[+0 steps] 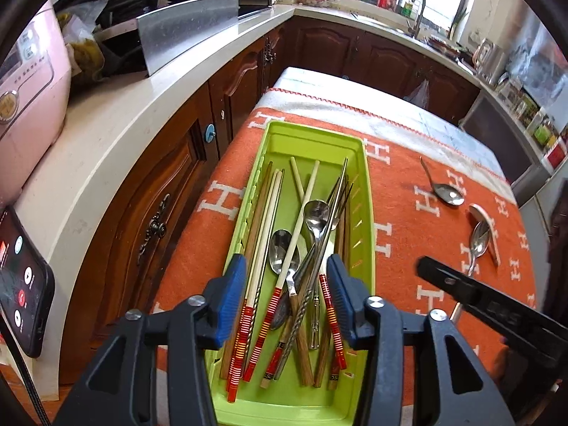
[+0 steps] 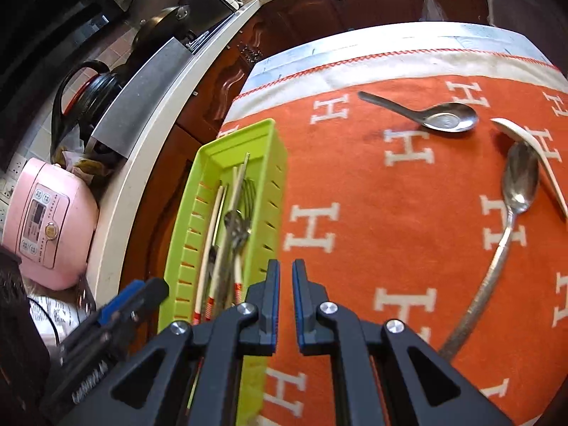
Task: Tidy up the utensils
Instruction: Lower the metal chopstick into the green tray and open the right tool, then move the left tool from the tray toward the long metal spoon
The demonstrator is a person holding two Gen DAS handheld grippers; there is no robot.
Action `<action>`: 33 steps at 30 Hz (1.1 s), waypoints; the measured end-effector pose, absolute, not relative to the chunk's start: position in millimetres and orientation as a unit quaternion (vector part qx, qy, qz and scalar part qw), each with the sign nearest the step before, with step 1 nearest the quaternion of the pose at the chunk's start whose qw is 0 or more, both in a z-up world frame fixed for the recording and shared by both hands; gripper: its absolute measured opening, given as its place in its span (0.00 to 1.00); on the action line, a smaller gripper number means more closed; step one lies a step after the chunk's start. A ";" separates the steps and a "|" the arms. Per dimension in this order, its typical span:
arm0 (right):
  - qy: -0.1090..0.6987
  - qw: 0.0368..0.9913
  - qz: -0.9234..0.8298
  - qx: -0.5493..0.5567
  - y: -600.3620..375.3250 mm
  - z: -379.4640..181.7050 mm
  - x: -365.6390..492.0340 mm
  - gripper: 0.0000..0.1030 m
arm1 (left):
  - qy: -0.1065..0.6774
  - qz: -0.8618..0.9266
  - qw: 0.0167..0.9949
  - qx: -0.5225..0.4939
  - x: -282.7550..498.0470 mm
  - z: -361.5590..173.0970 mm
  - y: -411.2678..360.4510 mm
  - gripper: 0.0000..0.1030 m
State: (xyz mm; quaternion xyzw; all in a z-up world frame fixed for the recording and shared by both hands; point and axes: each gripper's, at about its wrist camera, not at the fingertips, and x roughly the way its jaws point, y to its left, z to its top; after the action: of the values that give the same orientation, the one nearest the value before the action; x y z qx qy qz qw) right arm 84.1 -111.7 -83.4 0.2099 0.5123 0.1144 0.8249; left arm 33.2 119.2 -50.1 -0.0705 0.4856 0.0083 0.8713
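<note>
A lime-green utensil tray on the orange cloth holds several chopsticks, two metal spoons and a fork. My left gripper hangs open and empty above the tray's near end. Three spoons lie loose on the cloth to the right: a short metal soup spoon, a white ceramic spoon, and a long metal spoon. My right gripper is nearly closed and empty, just right of the tray; it also shows in the left wrist view.
The orange cloth with white H marks covers a small table. A white kitchen counter runs along the left with a pink rice cooker, pans and a metal splash guard. Wooden cabinets stand below.
</note>
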 end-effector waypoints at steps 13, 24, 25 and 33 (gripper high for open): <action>0.485 0.842 0.116 0.207 -157.5 -83.3 49.2 0.07 | 0.508 -0.023 0.860 -0.055 67.2 -86.4 91.1 0.36; 0.483 0.838 0.114 0.229 -174.0 -89.3 51.6 0.07 | 0.507 -0.032 0.859 -0.064 76.8 -97.1 82.2 0.03; 0.482 0.838 0.114 0.230 -173.9 -89.3 51.7 0.07 | 0.506 -0.031 0.860 -0.064 75.6 -95.7 83.2 0.03; 0.484 0.836 0.122 0.229 -169.3 -91.8 51.1 0.07 | 0.499 -0.026 0.864 -0.054 64.4 -81.9 99.6 0.03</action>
State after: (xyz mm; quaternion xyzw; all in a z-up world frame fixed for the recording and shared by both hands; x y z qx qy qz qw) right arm 51.1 -169.3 -91.8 0.2286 0.4840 0.1218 0.8358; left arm 64.4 99.6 -81.9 -0.0537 0.4994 -0.0260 0.8643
